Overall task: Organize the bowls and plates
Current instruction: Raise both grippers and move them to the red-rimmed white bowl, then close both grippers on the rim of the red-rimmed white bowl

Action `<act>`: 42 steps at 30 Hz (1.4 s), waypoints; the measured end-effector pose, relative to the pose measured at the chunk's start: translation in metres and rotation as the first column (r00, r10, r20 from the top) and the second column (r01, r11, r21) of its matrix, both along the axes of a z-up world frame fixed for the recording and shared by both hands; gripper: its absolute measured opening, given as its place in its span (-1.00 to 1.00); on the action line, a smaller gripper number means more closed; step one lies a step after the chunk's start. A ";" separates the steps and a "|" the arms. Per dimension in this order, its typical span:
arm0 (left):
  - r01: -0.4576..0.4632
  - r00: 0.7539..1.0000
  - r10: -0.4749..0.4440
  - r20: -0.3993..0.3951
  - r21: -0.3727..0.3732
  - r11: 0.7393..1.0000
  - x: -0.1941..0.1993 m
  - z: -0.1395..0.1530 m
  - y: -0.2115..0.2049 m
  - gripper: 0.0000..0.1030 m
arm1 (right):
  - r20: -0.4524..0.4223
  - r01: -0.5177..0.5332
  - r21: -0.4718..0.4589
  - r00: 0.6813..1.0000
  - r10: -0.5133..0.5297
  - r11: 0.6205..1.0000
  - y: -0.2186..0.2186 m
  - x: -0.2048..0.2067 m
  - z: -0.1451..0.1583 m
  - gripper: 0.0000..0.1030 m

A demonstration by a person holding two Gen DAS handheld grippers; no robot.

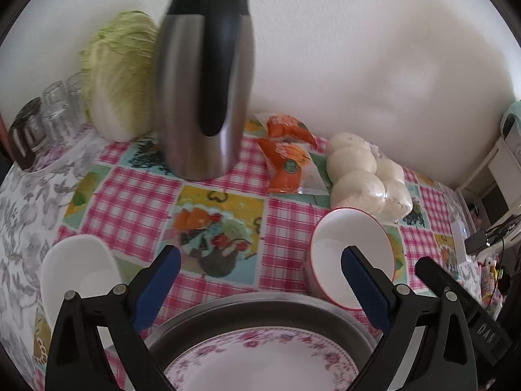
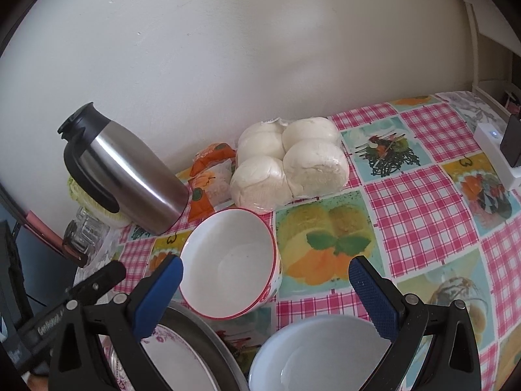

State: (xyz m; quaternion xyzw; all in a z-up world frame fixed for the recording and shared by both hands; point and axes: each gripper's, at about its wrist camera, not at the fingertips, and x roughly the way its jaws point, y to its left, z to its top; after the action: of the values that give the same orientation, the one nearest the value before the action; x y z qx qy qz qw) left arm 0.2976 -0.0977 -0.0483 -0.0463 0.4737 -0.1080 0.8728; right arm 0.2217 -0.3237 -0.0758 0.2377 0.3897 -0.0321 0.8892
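Left gripper (image 1: 260,260): jaws wide, nothing between the blue pads (image 1: 156,290); it hangs over the floral plate (image 1: 260,361), bottom centre of left wrist view. Plate sits inside a grey metal pan (image 1: 260,303) w/ raised rim. White bowl (image 1: 78,273) stands at lower left, beside the left finger, partly hidden by it. Red-rimmed bowl (image 1: 351,254) at lower right, upright, touching or just beside the pan rim; cannot tell which. Right gripper (image 2: 265,277): jaws wide, holding nothing. In right wrist view the red-rimmed bowl sits centre frame, nearer the left pad; a pale bowl (image 2: 319,355) lies at bottom centre, below the right finger. Steel thermos jug (image 1: 205,97) stands upper centre in left view, cabbage (image 1: 120,75) behind it at upper left, glass jars (image 1: 42,123) at far left. Bag of white buns (image 2: 289,166) and orange snack packs (image 1: 286,153) lie near the wall, mid frame. All rest on the checked tablecloth (image 2: 416,195).
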 end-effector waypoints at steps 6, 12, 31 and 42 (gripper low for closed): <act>0.045 0.996 -0.044 -0.076 0.024 0.999 0.019 -0.005 -0.027 0.92 | -0.029 -0.006 -0.013 1.000 0.005 1.000 -0.004 0.010 -0.007 1.00; 0.062 0.992 -0.052 -0.113 0.090 0.994 0.034 -0.017 -0.042 0.88 | -0.062 -0.014 -0.005 0.998 0.014 1.000 -0.001 0.020 -0.022 0.58; 0.146 0.953 -0.120 -0.277 0.077 0.986 0.051 -0.073 -0.068 -0.65 | -0.167 -0.081 0.017 0.982 0.083 0.997 0.019 0.042 -0.051 -0.35; 0.170 0.956 -0.147 -0.252 0.071 0.983 0.044 -0.080 -0.078 -0.82 | -0.177 -0.103 -0.008 0.979 0.100 0.995 0.024 0.045 -0.054 -0.36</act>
State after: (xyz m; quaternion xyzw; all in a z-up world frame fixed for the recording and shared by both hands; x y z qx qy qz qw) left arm 0.3414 -0.1760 -0.1286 0.0190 0.5848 -0.1490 0.7971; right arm 0.2665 -0.3002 -0.1295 0.2061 0.4781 -0.0107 0.8537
